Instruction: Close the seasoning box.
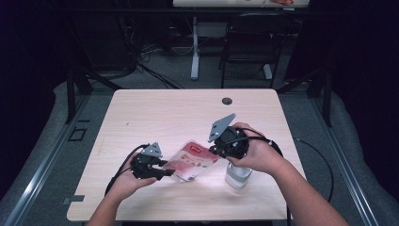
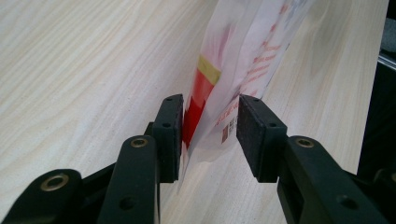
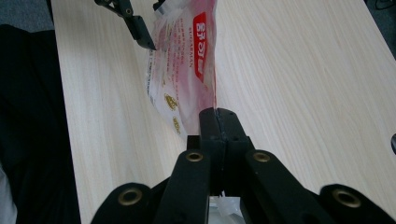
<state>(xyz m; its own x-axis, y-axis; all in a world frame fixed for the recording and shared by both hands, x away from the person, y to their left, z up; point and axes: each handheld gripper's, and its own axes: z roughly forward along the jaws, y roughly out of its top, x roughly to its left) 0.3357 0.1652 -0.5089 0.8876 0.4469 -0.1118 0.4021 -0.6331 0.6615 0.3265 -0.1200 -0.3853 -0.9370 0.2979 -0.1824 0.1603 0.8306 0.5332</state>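
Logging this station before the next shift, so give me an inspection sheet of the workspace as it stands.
Surface: pale wooden table, grommet hole near far edge.
Job's things: red-and-white pouch held up between both grippers.
Clutter: white container under right hand.
Grippers: right gripper shut on pouch edge; left gripper open, pouch end between its jaws, right pad clear of it.
Cables: black cables trail from grippers.
Surroundings: dark room, chair, desk leg, floor wires.

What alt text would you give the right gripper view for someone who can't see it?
The right gripper is shut on one end of a red and white printed pouch, seen along its two black jaws over a light wooden table. At the pouch's far end the left gripper reaches in.
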